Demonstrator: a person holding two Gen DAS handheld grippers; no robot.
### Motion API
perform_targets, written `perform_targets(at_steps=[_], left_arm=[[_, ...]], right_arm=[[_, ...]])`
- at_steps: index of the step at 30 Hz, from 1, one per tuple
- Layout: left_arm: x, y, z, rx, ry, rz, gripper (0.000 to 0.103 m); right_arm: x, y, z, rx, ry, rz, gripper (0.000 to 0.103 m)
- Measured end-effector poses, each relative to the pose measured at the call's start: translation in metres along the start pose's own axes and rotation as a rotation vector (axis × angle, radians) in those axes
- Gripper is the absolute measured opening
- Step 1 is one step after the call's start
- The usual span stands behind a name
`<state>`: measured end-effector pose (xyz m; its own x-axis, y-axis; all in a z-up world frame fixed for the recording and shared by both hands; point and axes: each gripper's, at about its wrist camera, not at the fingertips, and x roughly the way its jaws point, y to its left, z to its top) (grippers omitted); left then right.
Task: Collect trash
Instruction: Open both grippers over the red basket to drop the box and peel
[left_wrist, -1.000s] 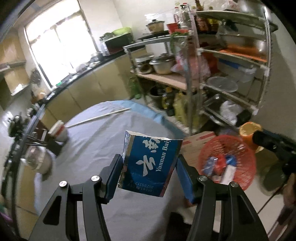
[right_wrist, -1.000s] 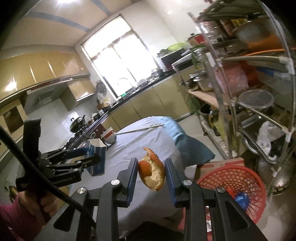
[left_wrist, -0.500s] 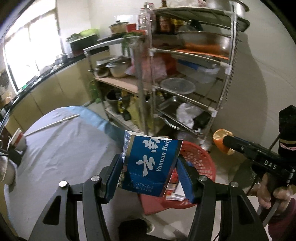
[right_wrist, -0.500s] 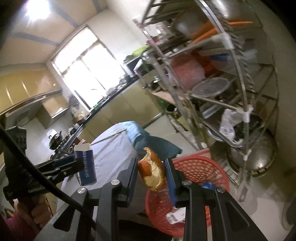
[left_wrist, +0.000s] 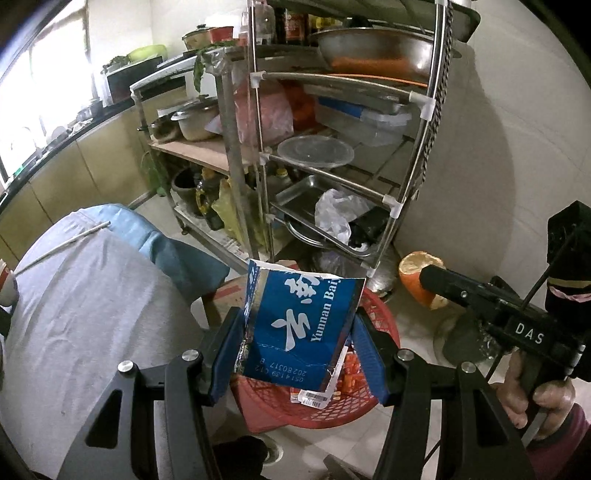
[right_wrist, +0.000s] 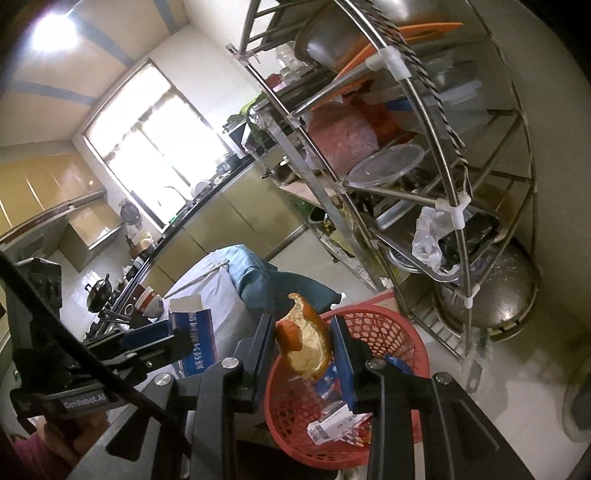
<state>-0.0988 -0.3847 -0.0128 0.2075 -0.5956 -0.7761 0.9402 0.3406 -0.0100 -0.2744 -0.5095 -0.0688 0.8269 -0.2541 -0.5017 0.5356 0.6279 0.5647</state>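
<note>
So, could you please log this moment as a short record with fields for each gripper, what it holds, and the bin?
left gripper: shut on blue carton, held above the basket's near rim
right gripper: shut on orange peel, held above the basket
red basket: on the floor beside the metal rack, already holding wrappers and a barcode label
table: grey cloth, one chopstick-like stick lying on it

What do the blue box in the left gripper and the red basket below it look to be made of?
Blue box: printed paperboard, probably foil-lined, judging by the silvery torn edges and creased walls. Red basket: most likely moulded plastic, given its uniform glossy red and regular open lattice.
</note>
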Motion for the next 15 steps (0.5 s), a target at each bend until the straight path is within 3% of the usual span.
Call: perform_targets(at_steps=[15], left_arm=[[0.024, -0.003, -0.002, -0.003, 0.037, -0.008, 0.061]], right_arm=[[0.010, -0.004, 0.002, 0.022, 0.007, 0.016, 0.034]])
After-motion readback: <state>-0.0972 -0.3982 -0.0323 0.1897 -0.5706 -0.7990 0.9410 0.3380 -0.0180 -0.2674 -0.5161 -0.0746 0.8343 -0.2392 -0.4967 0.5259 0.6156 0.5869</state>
